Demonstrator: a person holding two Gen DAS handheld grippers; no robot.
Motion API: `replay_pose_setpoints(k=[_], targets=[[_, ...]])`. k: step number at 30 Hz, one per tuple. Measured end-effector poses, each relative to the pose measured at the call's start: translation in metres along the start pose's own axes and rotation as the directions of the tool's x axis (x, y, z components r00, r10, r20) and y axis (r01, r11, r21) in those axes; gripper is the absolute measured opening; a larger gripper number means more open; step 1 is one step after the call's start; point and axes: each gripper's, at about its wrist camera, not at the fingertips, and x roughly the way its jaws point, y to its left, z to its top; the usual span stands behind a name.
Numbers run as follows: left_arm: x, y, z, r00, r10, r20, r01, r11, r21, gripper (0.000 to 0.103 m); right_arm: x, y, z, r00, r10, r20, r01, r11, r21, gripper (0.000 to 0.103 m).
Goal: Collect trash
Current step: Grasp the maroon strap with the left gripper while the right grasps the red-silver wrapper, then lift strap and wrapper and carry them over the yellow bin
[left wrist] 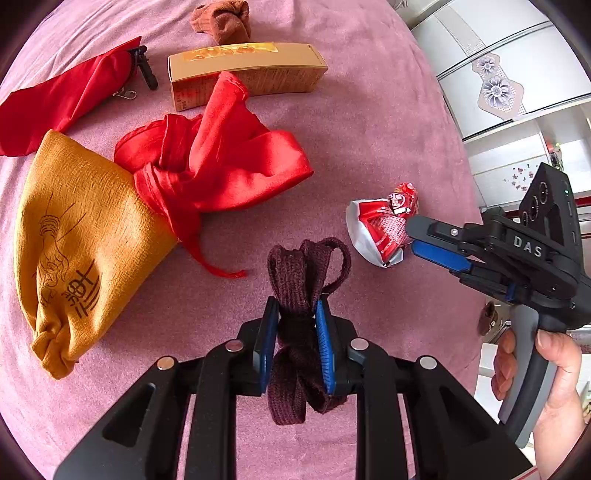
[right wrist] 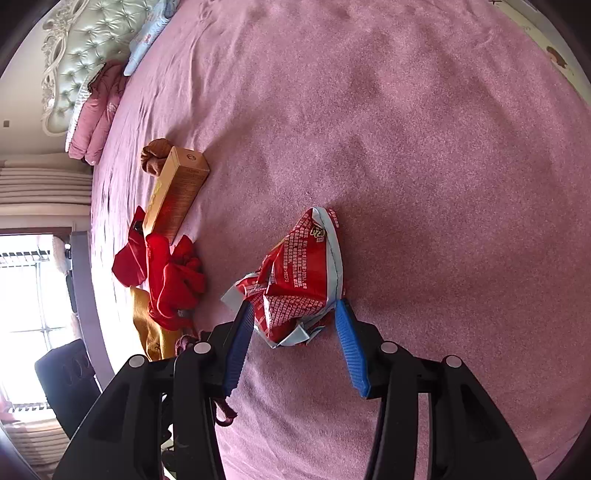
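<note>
Two grippers are at work over the pink bedspread [right wrist: 424, 147], and the crumpled red snack wrapper [right wrist: 299, 280] is the thing to steer by. The right gripper [right wrist: 295, 332] has its blue fingers [right wrist: 351, 347] spread on either side of the wrapper's near end, one pad touching or nearly touching each flank, with the foil not yet squeezed. From the left wrist view the same wrapper [left wrist: 384, 229] lies on the bedspread with the right gripper [left wrist: 415, 238] nosed in against it from the side.

Just beside the wrapper, toward the cloth pile, the left gripper [left wrist: 297, 332] has its pads pressed onto a dark maroon knitted cord [left wrist: 303, 295], knotted and looped, pinched at its middle.

Farther from the wrapper lie a red scarf [left wrist: 218, 162] tied around a mustard drawstring bag [left wrist: 77, 243]; beyond those, a long tan carton [left wrist: 243, 74], a brown balled sock [left wrist: 221, 20] and a red pouch [left wrist: 70, 99] with a black clip.

I'd judge the step in hand to be the grasp on the wrapper. The next move calls for closing the right fingers firmly on the bunched part, since slick foil could slip or unfold, then lifting it clear. No bin shows in either view.
</note>
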Motion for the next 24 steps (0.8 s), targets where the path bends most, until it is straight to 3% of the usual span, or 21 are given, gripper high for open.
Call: replay_pose_setpoints(k=[5,12,24], targets=[[-0.002,-0.001,0.004,1.0,-0.018,0.003,0.018,1.0,0.004,0.021,0.013,0.002,0.003,1.0,-0.025,-0.013,0.025,0.999,0.022,0.051],[0.001,-0.01,0.007,1.0,-0.031,0.004,0.031,0.999,-0.007,0.021,0.005,0.017,-0.001,0.999,-0.044,0.025,0.045,0.997,-0.061,0.03],[-0.036,-0.042,0.018,0.996,-0.061,0.067,0.059,0.998,0.038,0.021,-0.062,0.019,-0.021,0.994,0.016,0.109,-0.004,0.994,-0.111,0.026]])
